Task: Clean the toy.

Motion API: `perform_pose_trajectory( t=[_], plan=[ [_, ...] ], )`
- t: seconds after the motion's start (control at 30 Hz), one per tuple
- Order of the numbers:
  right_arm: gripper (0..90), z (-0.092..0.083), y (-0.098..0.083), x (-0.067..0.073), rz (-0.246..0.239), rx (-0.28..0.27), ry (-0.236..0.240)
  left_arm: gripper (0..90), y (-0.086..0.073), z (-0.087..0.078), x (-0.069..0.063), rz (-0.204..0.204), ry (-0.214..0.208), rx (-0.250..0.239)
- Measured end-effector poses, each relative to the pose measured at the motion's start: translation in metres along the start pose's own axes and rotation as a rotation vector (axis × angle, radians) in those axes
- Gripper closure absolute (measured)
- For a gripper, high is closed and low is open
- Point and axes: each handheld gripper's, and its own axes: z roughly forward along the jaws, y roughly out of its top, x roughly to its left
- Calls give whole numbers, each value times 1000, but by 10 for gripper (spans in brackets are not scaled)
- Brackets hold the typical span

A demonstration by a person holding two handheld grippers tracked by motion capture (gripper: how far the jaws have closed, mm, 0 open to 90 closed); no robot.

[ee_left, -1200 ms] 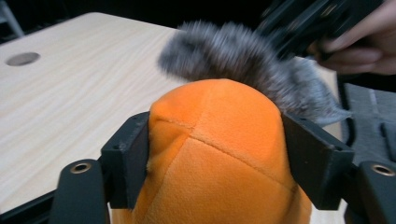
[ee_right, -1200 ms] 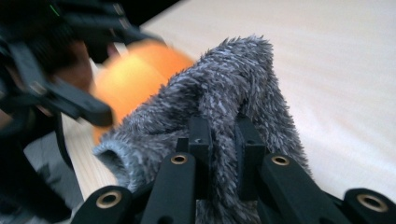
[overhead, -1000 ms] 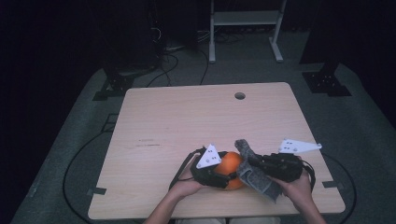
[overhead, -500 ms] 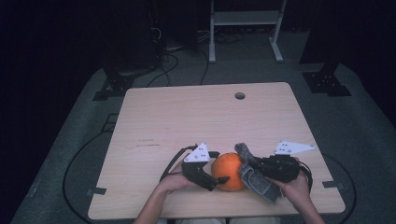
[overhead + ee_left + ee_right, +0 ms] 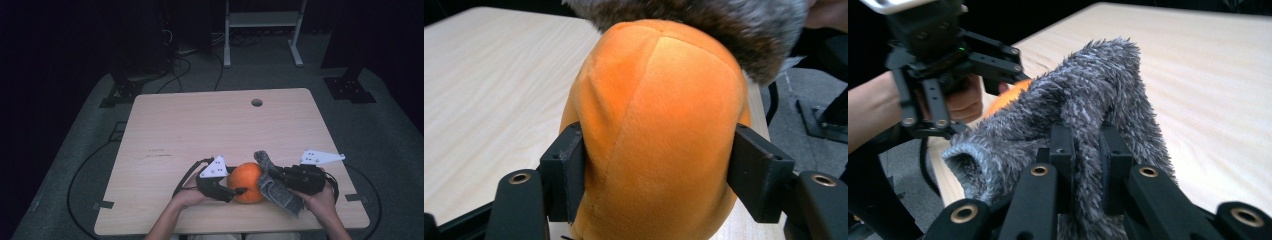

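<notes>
Now the left gripper (image 5: 235, 191) has its jaws on either side of the orange plush ball (image 5: 247, 182); they have just been closing, and in the left gripper view the pads press into its flanks (image 5: 659, 135). The right gripper (image 5: 274, 181) is clamped tight on the grey fuzzy sock (image 5: 278, 184), a fold of it pinched between the black pads (image 5: 1083, 150). The ball sits near the table's (image 5: 210, 125) near edge, a little right of centre, with the sock touching its right side. The sock's long axis runs from far-left to near-right; one end points toward the far side beside the ball, and which end is the cuff I cannot tell from above. In the right gripper view an open mouth (image 5: 965, 162) of the sock faces left.
</notes>
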Motion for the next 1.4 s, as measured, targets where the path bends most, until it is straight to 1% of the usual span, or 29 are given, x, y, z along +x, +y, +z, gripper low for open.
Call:
perform_pose_trajectory(
  t=[0.03, 0.1, 0.13, 0.17, 0.2, 0.27, 0.3, 0.33, 0.37, 0.43, 0.47, 0.5, 0.53, 0.6, 0.63, 0.67, 0.7, 0.77, 0.87, 0.97, 1.03, 1.1, 1.13, 1.17, 1.23, 1.27, 1.3, 1.33, 1.4],
  plan=[
    [792, -2, 3, 3, -20, -10, 1, 321, 2, -1, -1, -3, 11, 0],
    [791, -3, 7, 11, -41, -26, 11, 323, 5, -2, -3, -2, 22, 6],
    [790, -2, 9, 13, -53, -24, 8, 322, 6, -1, -5, -5, 27, 12],
    [789, 0, 9, 15, -65, -17, -3, 319, 5, 2, -6, 1, 31, 35],
    [789, 4, 7, 14, -70, 3, -14, 302, 3, 5, -7, 0, 21, 54],
    [788, 9, 0, 9, -62, 29, -18, 230, -1, 7, -6, -8, -11, 44],
    [787, 9, -3, 6, -47, 28, -7, 202, -2, 6, -5, -12, -33, 37],
    [786, 9, -5, 3, -28, 25, 12, 183, -3, 5, -4, -2, -47, 26],
    [786, 8, -6, 0, -19, 25, 18, 174, -4, 3, -3, 1, -52, 15],
    [786, 6, -7, -1, -20, 30, 14, 160, -6, 3, 0, -8, -28, 12],
    [786, 7, -7, -2, -23, 33, 13, 133, -6, 4, 1, -15, -15, 17],
    [786, 7, -8, -2, -22, 33, 14, 106, -7, 6, 2, -23, -17, 21],
    [786, 8, -8, -2, -18, 34, 17, 102, -7, 8, 3, -26, -21, 21],
    [786, 8, -7, -2, -23, 38, 14, 106, -9, 10, 4, -30, -35, 14],
    [786, 7, -8, -3, -24, 37, 9, 129, -11, 11, 4, -35, -39, 3],
    [786, 7, -8, -3, -27, 38, 4, 146, -12, 12, 3, -37, -34, -2],
    [786, 7, -8, -4, -30, 41, -1, 183, -12, 12, 3, -27, -17, -5],
    [787, 5, -7, -3, -34, 42, -17, 244, -9, 13, 1, -25, 8, 3],
    [792, 1, -2, 4, -74, 42, -42, 279, -6, 16, -3, -27, 32, 6],
    [794, 2, 4, 17, -141, 52, -58, 291, -3, 20, -8, -27, 47, 20],
    [794, 5, 7, 27, -181, 61, -62, 293, -2, 22, -12, -6, 55, 30],
    [794, 7, 12, 35, -215, 63, -50, 298, 0, 24, -18, 11, 69, 34],
    [794, 7, 13, 38, -220, 66, -41, 301, 2, 27, -22, 30, 75, 39],
    [794, 9, 15, 43, -241, 69, -31, 304, 3, 29, -26, 53, 74, 46],
    [793, 12, 17, 49, -268, 90, -42, 306, 5, 32, -32, 90, 81, 58],
    [794, 13, 18, 49, -279, 100, -61, 307, 6, 33, -34, 96, 85, 59],
    [794, 13, 18, 48, -271, 102, -74, 309, 6, 33, -34, 94, 82, 56],
    [794, 12, 18, 44, -252, 94, -71, 310, 5, 33, -34, 91, 76, 51],
    [794, 8, 16, 33, -202, 76, -72, 311, 3, 33, -34, 95, 65, 44]
  ],
)
